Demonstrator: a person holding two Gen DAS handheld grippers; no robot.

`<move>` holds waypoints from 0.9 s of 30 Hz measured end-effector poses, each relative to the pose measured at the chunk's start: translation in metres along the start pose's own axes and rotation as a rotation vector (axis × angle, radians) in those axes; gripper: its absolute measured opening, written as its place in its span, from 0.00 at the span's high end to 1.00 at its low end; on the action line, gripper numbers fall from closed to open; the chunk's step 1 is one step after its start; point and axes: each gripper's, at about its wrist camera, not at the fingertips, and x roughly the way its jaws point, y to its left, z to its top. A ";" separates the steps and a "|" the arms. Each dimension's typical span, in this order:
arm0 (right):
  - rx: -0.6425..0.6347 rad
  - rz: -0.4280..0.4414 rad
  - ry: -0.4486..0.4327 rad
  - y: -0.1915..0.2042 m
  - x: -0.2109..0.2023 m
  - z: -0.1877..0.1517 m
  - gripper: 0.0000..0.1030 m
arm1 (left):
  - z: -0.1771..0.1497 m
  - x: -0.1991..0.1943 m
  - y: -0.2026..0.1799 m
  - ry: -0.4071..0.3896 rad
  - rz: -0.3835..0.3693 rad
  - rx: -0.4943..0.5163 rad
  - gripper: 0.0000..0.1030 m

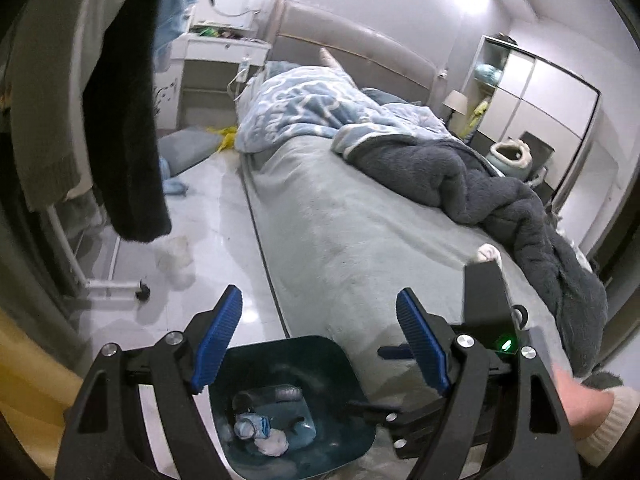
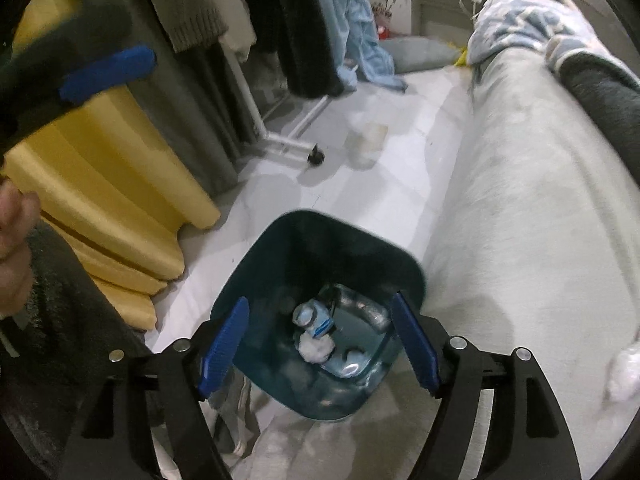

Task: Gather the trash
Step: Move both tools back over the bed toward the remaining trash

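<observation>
A dark teal trash bin (image 1: 280, 354) (image 2: 320, 252) stands on the pale floor beside the bed. Inside lie a labelled plastic bottle (image 2: 316, 320), other clear bottles and a crumpled white tissue (image 2: 318, 346). My left gripper (image 1: 320, 296) hovers above the bin's near side, open, nothing between its blue pads. My right gripper (image 2: 320, 302) points down into the bin's mouth, open and empty too. Another white tissue wad (image 1: 488, 254) (image 2: 624, 368) rests on the bed's edge. A clear crumpled plastic cup (image 1: 176, 260) (image 2: 366, 140) lies on the floor further along.
The grey-covered bed (image 1: 340, 220) runs along the right, with a dark fleece blanket (image 1: 500, 188) and a blue duvet (image 1: 304, 108). A wheeled clothes rack (image 2: 296, 140) with hanging garments stands left. Yellow folded padding (image 2: 112, 168) borders the bin's left side.
</observation>
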 end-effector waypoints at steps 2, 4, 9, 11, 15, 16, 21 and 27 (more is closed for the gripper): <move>0.006 -0.007 -0.034 -0.007 -0.014 -0.001 0.27 | 0.000 0.001 -0.006 -0.004 -0.003 0.026 0.21; 0.014 -0.017 -0.066 -0.016 -0.028 -0.003 0.27 | 0.002 0.002 -0.014 -0.013 -0.027 0.033 0.21; 0.045 -0.047 -0.131 -0.038 -0.058 -0.011 0.27 | 0.010 0.009 -0.038 -0.037 -0.078 0.091 0.21; 0.062 -0.063 -0.153 -0.047 -0.069 -0.016 0.27 | 0.010 0.012 -0.045 -0.034 -0.095 0.102 0.21; 0.094 -0.100 -0.190 -0.063 -0.086 -0.026 0.27 | 0.011 0.025 -0.061 -0.021 -0.114 0.149 0.21; 0.101 -0.113 -0.201 -0.067 -0.091 -0.029 0.27 | 0.012 0.029 -0.065 -0.016 -0.125 0.158 0.21; 0.144 -0.162 -0.221 -0.087 -0.103 -0.046 0.27 | 0.013 0.048 -0.081 0.008 -0.183 0.192 0.21; 0.204 -0.222 -0.228 -0.115 -0.112 -0.073 0.27 | 0.011 0.069 -0.105 0.038 -0.219 0.250 0.21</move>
